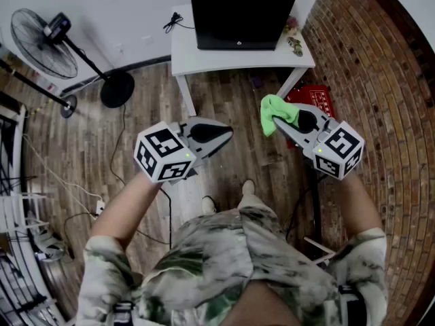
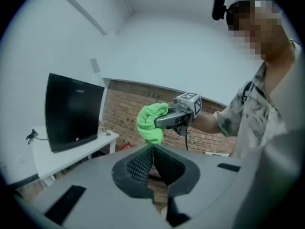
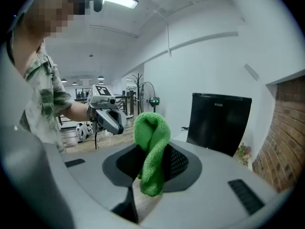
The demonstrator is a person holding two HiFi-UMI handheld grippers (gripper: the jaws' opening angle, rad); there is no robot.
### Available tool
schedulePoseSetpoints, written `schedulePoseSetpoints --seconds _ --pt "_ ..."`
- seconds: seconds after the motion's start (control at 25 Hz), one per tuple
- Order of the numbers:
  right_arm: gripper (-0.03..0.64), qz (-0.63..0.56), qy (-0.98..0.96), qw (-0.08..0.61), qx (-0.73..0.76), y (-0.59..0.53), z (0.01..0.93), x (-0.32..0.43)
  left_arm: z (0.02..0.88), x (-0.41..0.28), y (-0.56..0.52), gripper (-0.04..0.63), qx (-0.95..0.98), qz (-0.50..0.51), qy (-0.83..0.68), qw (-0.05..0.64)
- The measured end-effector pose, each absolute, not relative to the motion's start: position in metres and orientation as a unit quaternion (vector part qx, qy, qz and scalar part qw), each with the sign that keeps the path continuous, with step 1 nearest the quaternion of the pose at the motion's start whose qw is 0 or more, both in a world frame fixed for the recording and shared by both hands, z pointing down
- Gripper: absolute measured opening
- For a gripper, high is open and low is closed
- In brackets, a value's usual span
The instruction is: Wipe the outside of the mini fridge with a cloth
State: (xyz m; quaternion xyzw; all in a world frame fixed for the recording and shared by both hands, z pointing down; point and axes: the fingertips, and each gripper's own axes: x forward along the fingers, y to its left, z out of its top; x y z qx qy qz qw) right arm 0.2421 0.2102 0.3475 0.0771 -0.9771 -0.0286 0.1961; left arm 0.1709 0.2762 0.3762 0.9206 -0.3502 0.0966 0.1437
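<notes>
The black mini fridge (image 1: 243,12) stands on a white table (image 1: 190,58) at the top of the head view; it also shows at the left of the left gripper view (image 2: 72,111) and at the right of the right gripper view (image 3: 219,122). My right gripper (image 1: 282,124) is shut on a green cloth (image 1: 274,113), held in the air well short of the fridge. The cloth (image 3: 152,150) is bunched and hangs down between the jaws. My left gripper (image 1: 227,133) is shut with nothing in it, level with the right one, and both point toward the fridge.
A standing fan (image 1: 41,43) is at the upper left on the wooden floor (image 1: 143,121), with cables (image 1: 61,182) trailing by it. A brick wall (image 1: 380,80) runs along the right. A red object (image 1: 319,100) lies under the table's right end.
</notes>
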Motion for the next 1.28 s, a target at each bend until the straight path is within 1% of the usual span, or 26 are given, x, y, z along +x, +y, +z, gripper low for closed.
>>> schedulePoseSetpoints --seconds 0.16,0.36,0.52,0.76,0.8,0.92,1.16,1.28 --pt "0.109 -0.047 -0.978 0.197 0.057 0.19 0.306 0.247 0.332 0.205 0.256 0.026 0.935 0.076 -0.32 0.136" --pt "0.109 -0.059 -0.977 0.203 0.035 0.165 0.27 0.241 0.297 0.233 0.232 0.026 0.942 0.052 -0.298 0.144" --pt "0.112 -0.063 -0.977 0.204 0.011 0.143 0.244 0.243 0.283 0.26 0.21 0.028 0.945 0.04 -0.288 0.152" --pt "0.114 -0.101 -0.97 0.221 -0.005 0.09 0.224 0.244 0.275 0.288 0.169 0.031 0.942 0.034 -0.295 0.155" --pt "0.114 -0.105 -0.969 0.223 -0.008 0.081 0.221 0.244 0.274 0.292 0.161 0.034 0.942 0.035 -0.297 0.154" --pt "0.114 -0.114 -0.968 0.223 -0.015 0.057 0.206 0.238 0.268 0.3 0.141 0.097 0.941 0.037 -0.301 0.152" --pt "0.114 -0.138 -0.968 0.21 -0.026 0.017 0.184 0.215 0.266 0.306 0.104 0.112 0.938 0.037 -0.313 0.145" --pt "0.112 -0.145 -0.968 0.202 -0.024 -0.004 0.168 0.185 0.26 0.291 0.087 0.118 0.94 0.04 -0.31 0.139"
